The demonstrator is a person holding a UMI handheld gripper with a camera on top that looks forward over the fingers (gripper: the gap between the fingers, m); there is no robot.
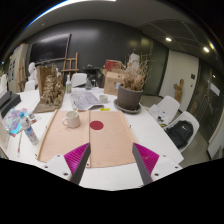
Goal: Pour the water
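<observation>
My gripper point(110, 152) hovers above the near end of the white table point(150, 130), open, with nothing between its fingers; the magenta pads point(72, 156) show on both sides. Under and ahead of the fingers lies a tan mat point(85, 140). A small red disc point(97, 125) rests on the mat beyond the fingers. A white cup point(71, 118) stands on the table at the mat's far left side. Further left, near the table edge, a clear plastic bottle point(29, 128) stands among some clutter. All are well out of reach of the fingers.
A large potted dried plant point(130, 96) stands at the far right of the table. A wooden model point(50, 90) and papers point(88, 99) sit at the back. White chairs point(165, 108) and a black bag point(181, 133) are to the right.
</observation>
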